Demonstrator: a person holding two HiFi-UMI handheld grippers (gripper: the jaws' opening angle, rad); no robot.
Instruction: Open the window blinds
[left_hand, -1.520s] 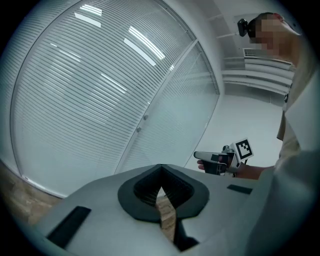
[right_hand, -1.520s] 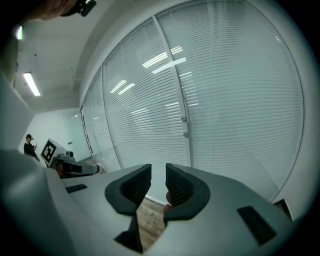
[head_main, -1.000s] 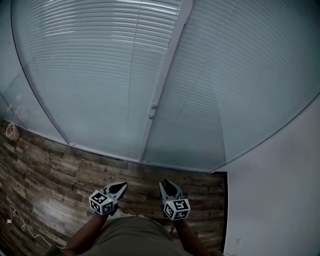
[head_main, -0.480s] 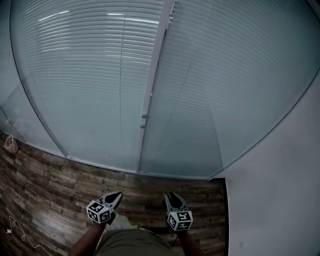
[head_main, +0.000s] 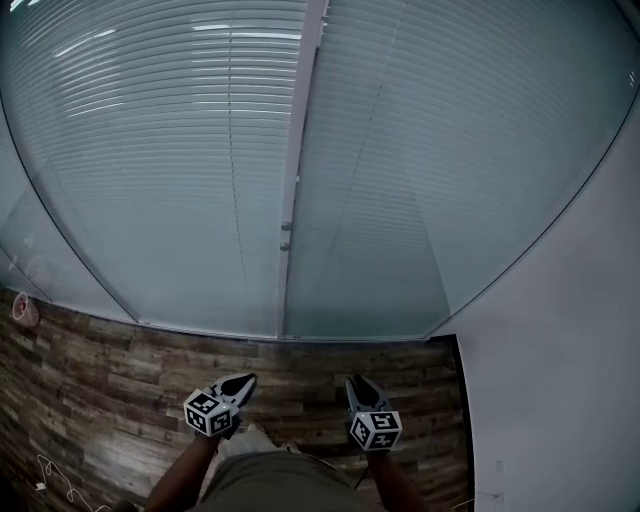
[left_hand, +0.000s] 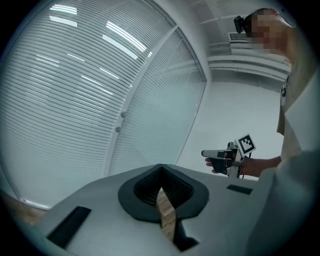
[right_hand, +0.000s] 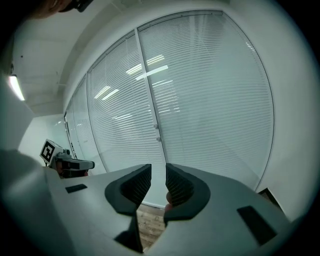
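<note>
The left gripper (left_hand: 160, 170) has its jaws together at the tips and holds nothing. The right gripper (right_hand: 158, 175) has its jaws a narrow gap apart, with nothing between them. The blinds (head_main: 170, 150) hang ahead, slats shut, well apart from both grippers.

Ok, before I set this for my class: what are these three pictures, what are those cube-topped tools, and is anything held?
There is no robot: a person holds a two-jaw gripper in each hand; the patterned cubes are part of them. The head view comes from a camera on the person's head, looking down at the left gripper, the right gripper, the wooden floor and the lowered window blinds. The other two pictures come from cameras riding on each gripper, looking along its jaws. The left jaws meet at the tips; the right ones stand apart. Neither holds anything or touches the blinds.
</note>
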